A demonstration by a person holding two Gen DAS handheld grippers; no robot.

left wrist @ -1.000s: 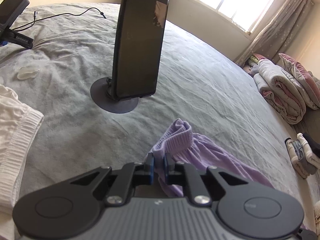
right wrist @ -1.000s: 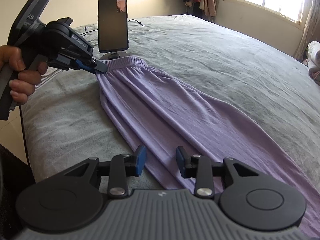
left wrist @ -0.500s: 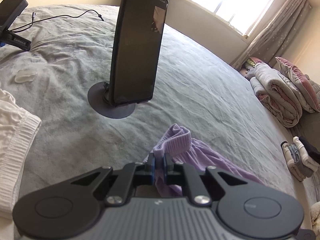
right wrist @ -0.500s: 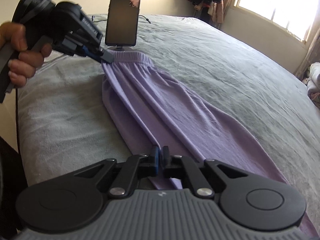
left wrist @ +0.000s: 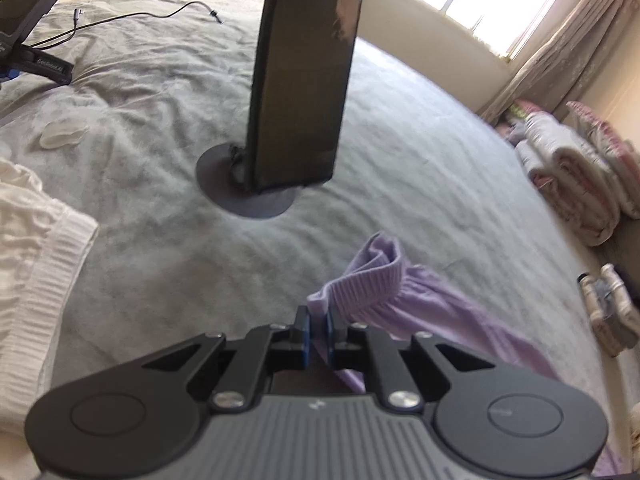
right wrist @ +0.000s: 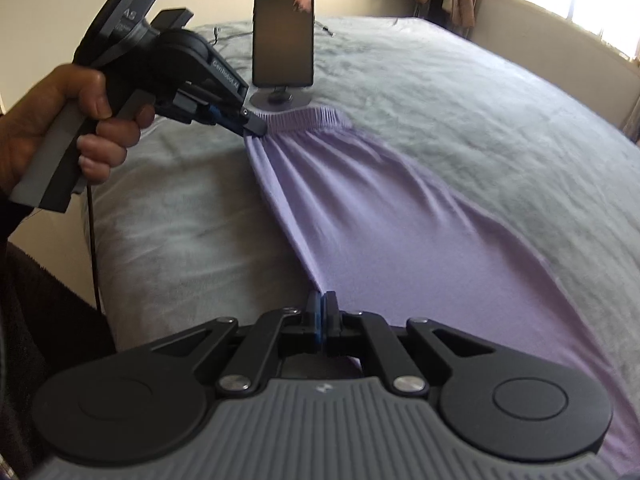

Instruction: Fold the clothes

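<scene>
Purple trousers lie lengthwise on the grey bed, ribbed waistband at the far end near a phone on a stand. My left gripper is shut on the waistband's corner, which bunches up beyond the pads; in the right wrist view that gripper, held by a hand, pinches the waistband's left end. Low in the right wrist view, my right gripper is shut on the trousers' near left edge. The cloth is stretched taut between the two grips.
A white ribbed garment lies at the left. A phone on a round stand rises just beyond the waistband. A cable and a black device sit at the far left. Folded quilts are stacked at the right.
My right gripper shut on the trousers' near edge, having stood open a second ago. The left gripper kept its hold on the waistband, which now looks slightly raised and tauter.
</scene>
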